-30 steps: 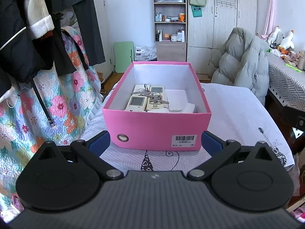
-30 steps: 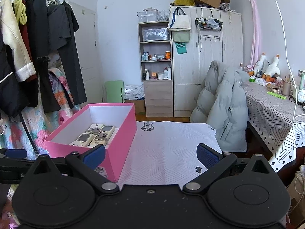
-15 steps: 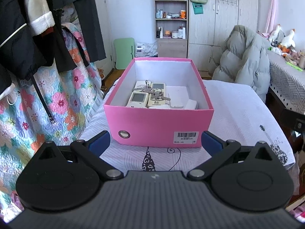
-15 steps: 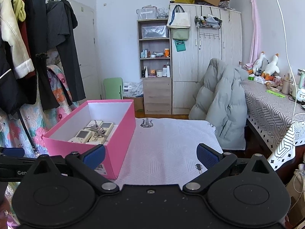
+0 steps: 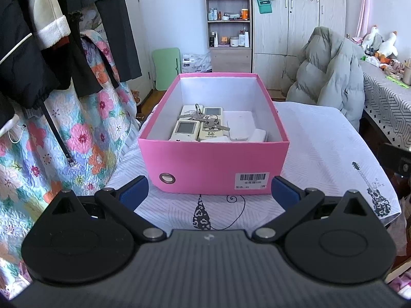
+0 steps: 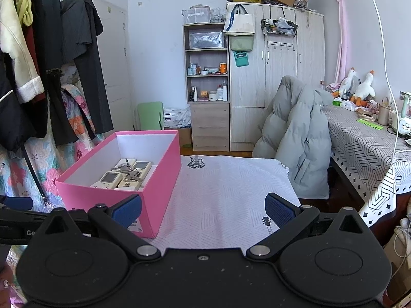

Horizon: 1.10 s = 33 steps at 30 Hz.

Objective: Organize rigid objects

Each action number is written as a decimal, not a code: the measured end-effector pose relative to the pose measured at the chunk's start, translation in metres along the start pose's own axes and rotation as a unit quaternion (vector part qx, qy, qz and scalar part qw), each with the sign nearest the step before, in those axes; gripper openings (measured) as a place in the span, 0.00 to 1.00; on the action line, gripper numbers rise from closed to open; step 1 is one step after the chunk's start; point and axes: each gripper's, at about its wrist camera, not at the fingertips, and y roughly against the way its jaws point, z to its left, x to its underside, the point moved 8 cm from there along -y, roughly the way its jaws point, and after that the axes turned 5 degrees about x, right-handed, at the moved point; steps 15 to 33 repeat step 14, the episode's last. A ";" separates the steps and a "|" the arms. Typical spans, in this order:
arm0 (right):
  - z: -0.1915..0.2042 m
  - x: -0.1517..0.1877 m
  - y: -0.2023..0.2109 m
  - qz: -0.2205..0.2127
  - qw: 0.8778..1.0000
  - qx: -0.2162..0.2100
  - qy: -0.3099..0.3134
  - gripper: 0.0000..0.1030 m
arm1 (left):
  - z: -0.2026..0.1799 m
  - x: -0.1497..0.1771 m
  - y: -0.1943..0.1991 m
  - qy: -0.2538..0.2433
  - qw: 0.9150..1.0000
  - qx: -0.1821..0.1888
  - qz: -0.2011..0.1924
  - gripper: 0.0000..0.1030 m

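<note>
Left tongs: jaws stood wide apart, empty, touching nothing. Directly ahead of them, just beyond the blue pads, sat the pink box on the white patterned tablecloth, its short barcode end facing me. Inside, lying flat: several remote controls, a bunch of keys draped across them, and a white flat case on the side nearer the right pad.

My judgement on handling: the remotes were light, stiff, smooth plastic, best pinched across the narrow sides at mid-length. The keys were loose and would slide or dangle; take the ring. The box was thin card, light, and would dent if squeezed, so grip a wall near a corner.

Right tongs: jaws likewise wide apart and empty. The pink box lay ahead and to the left of them, its near corner just behind the left pad; I could not tell whether they touched. Bare cloth lay ahead between the jaws.
</note>
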 end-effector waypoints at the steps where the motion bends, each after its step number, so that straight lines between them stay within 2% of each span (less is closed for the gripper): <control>1: 0.000 0.000 0.000 0.000 1.000 0.000 0.000 1.00 | -0.001 0.000 0.000 -0.002 1.000 0.002 -0.001 1.00; 33: 0.004 0.001 -0.001 0.003 1.000 0.005 -0.001 1.00 | -0.001 0.000 0.003 -0.008 1.000 0.000 -0.006 1.00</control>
